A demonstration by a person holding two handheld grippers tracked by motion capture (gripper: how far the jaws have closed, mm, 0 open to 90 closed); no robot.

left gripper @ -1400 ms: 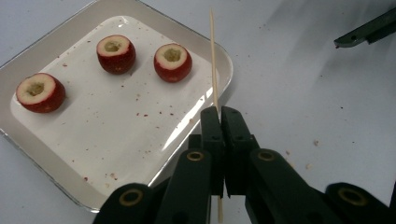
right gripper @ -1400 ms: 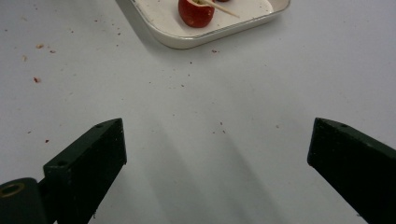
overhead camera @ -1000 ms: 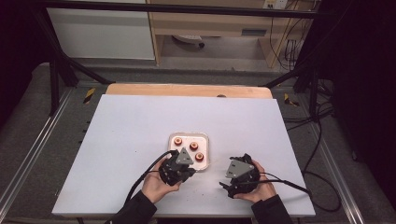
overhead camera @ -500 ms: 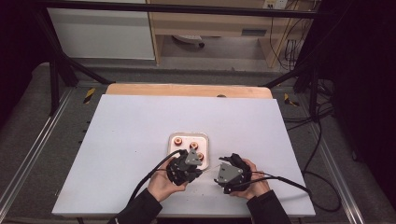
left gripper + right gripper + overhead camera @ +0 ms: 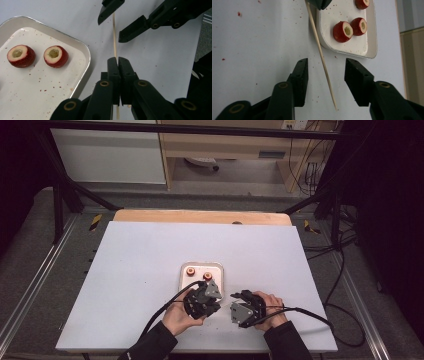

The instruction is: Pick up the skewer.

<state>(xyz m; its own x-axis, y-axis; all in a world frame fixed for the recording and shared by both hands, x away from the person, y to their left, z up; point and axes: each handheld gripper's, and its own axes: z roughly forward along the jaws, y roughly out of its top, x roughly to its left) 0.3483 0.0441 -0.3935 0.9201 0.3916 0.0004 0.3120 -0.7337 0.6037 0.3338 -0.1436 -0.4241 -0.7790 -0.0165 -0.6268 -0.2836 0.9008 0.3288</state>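
Note:
My left gripper [image 5: 118, 60] is shut on a thin wooden skewer [image 5: 114, 37], which sticks out past its tips over the white table. The skewer's pointed end [image 5: 319, 50] runs between the jaws of my right gripper [image 5: 325, 68]. Those jaws have just been closing, with a gap still showing on each side of the stick. In the high view the left gripper [image 5: 220, 301] and right gripper [image 5: 235, 298] face each other just below the metal tray [image 5: 220, 270]. Cored red fruit pieces [image 5: 56, 56] [image 5: 343, 31] lie on the tray.
The tray's rim [image 5: 85, 50] lies close to the left of the skewer. A wooden strip [image 5: 200, 216] runs along the table's far edge. Black cables [image 5: 310, 312] trail from both grippers toward the near edge. Red crumbs [image 5: 239, 13] dot the table.
The two grippers have drawn a little closer together beside the tray. The right gripper's jaws now stand around the skewer's tip.

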